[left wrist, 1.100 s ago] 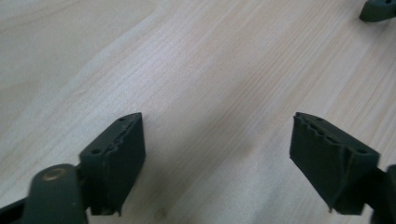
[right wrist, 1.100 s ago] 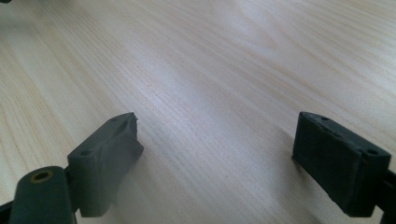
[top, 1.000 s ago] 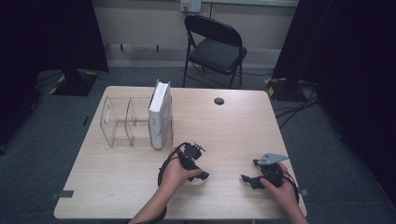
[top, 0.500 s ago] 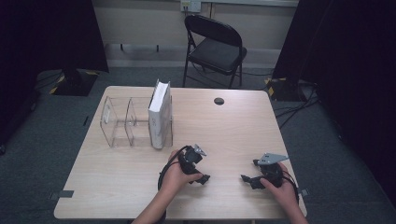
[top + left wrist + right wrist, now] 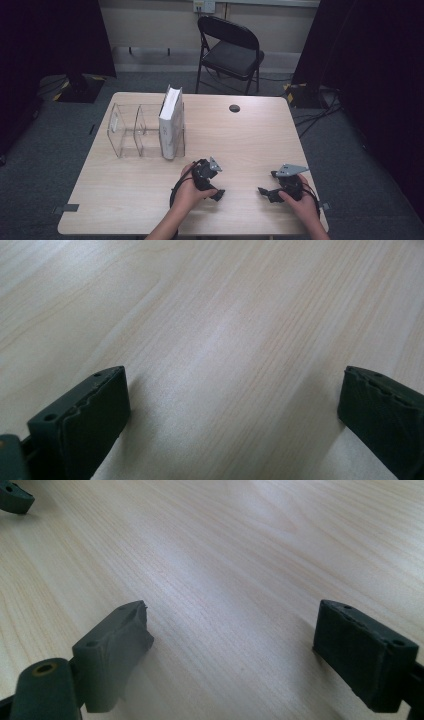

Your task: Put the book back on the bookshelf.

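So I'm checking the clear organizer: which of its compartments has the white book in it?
The compartment at the right end of the clear organizer, nearest the left gripper. The white book stands upright there; the other compartments hold nothing.

Two tongs (image 5: pixel 214 186) (image 5: pixel 272 192), one book (image 5: pixel 170 122), one clear organizer (image 5: pixel 131 131), one chair (image 5: pixel 231 50).

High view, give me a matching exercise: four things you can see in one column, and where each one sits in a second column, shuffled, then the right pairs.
Things:
1. white box
2. folding chair
3. left gripper
4. small black disc

Places:
A. on the floor beyond the table's far edge
B. flat on the table near its far edge
C. upright in the right compartment of the clear organizer
D. low over the near part of the table, jaws open

Pairs: 1-C, 2-A, 3-D, 4-B
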Demonstrator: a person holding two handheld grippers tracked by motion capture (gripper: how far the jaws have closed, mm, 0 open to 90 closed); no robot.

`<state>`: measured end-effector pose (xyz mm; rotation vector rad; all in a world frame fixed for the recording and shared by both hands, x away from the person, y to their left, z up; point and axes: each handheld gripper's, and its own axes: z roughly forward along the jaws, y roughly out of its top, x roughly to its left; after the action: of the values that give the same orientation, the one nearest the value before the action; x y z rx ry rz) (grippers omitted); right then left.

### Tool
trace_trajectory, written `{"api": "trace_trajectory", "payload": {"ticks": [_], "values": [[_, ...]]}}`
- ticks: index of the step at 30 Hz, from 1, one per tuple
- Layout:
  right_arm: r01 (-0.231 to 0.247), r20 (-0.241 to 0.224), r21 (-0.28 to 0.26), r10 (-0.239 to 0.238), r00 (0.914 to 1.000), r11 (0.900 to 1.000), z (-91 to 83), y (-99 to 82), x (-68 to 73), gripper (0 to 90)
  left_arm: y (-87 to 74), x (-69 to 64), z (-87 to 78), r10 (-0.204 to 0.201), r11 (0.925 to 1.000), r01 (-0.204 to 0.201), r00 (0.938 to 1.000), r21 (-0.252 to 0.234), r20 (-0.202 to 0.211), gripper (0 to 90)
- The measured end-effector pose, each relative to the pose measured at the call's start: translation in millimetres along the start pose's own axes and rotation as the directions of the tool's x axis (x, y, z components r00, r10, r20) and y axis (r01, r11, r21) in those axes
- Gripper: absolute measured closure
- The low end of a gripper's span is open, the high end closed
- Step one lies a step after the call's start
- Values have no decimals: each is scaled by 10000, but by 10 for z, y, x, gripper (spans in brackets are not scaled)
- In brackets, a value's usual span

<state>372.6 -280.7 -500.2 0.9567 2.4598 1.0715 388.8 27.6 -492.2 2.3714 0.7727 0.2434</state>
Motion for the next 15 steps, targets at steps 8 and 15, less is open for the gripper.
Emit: {"api": "trace_trajectory", "payload": {"ticks": [8,15], "values": [[-17,-4,5,17,10000,10000,-1,0,1,131,-48,-2,-2,-8,9993,7,10000,-382,-21,0],[-16,-3,6,16,10000,10000,-1,0,1,131,-93,0,-9,58,9976,-61,10000,-687,-46,0]]}}
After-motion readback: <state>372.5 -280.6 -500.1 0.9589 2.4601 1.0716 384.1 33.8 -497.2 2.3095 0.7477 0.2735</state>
